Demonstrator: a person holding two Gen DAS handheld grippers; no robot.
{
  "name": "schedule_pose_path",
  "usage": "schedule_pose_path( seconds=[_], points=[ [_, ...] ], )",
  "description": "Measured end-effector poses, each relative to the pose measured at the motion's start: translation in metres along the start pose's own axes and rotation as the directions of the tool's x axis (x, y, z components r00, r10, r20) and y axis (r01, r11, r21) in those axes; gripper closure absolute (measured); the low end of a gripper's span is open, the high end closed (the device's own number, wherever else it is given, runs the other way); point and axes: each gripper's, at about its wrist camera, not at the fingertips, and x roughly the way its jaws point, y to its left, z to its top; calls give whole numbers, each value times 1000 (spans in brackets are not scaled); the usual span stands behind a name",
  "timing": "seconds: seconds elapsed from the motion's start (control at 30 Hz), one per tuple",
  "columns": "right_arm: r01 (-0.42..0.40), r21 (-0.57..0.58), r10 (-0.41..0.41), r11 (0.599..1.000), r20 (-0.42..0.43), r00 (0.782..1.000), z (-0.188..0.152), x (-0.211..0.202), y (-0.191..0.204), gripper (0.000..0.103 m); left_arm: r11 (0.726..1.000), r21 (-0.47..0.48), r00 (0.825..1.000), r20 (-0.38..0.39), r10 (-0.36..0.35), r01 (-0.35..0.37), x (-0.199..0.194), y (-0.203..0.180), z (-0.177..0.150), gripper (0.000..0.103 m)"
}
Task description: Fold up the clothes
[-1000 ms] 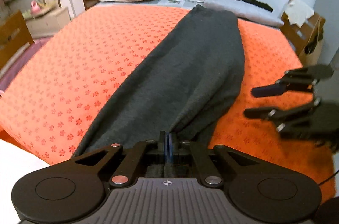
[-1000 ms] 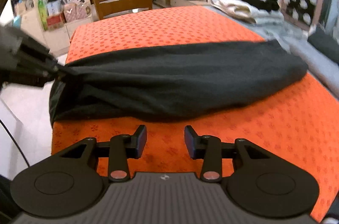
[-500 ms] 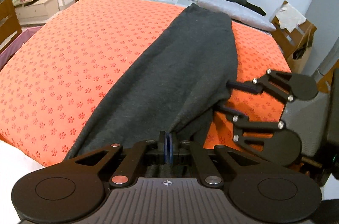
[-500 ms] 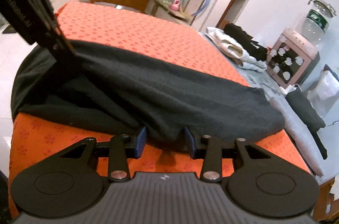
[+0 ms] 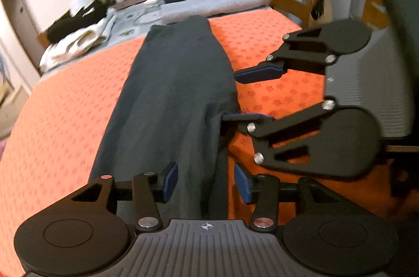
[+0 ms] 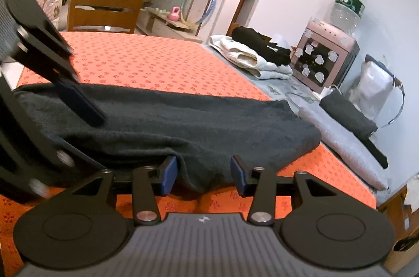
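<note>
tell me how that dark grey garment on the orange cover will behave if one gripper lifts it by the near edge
The dark grey garment is probably floppy: its near edge already sags in soft folds between the right gripper's open jaws. Lifted at one spot, it would likely drape and lose its fold. It looks like thick knit, so it may drag across the orange cover rather than slide.

Hidden edges and blur around the fold

The dark garment (image 5: 172,98) has its near end hidden under the left gripper (image 5: 206,181) body. The right gripper (image 5: 233,96) has its lower fingertip buried in cloth; far clutter in the left wrist view blurs.
</note>
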Motion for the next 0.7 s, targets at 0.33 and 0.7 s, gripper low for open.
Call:
schedule_pose_path(
  seconds=[0.33, 0.7],
  points=[
    [37, 226, -28, 973, -43, 999, -15, -9, -38, 48, 994, -80, 995, 70, 74, -68, 9, 21, 26, 93],
    [-85, 349, 104, 933, -36, 994, -12, 2, -31, 14, 945, -325, 997, 80, -9, 35, 10, 62, 44, 93]
  ],
)
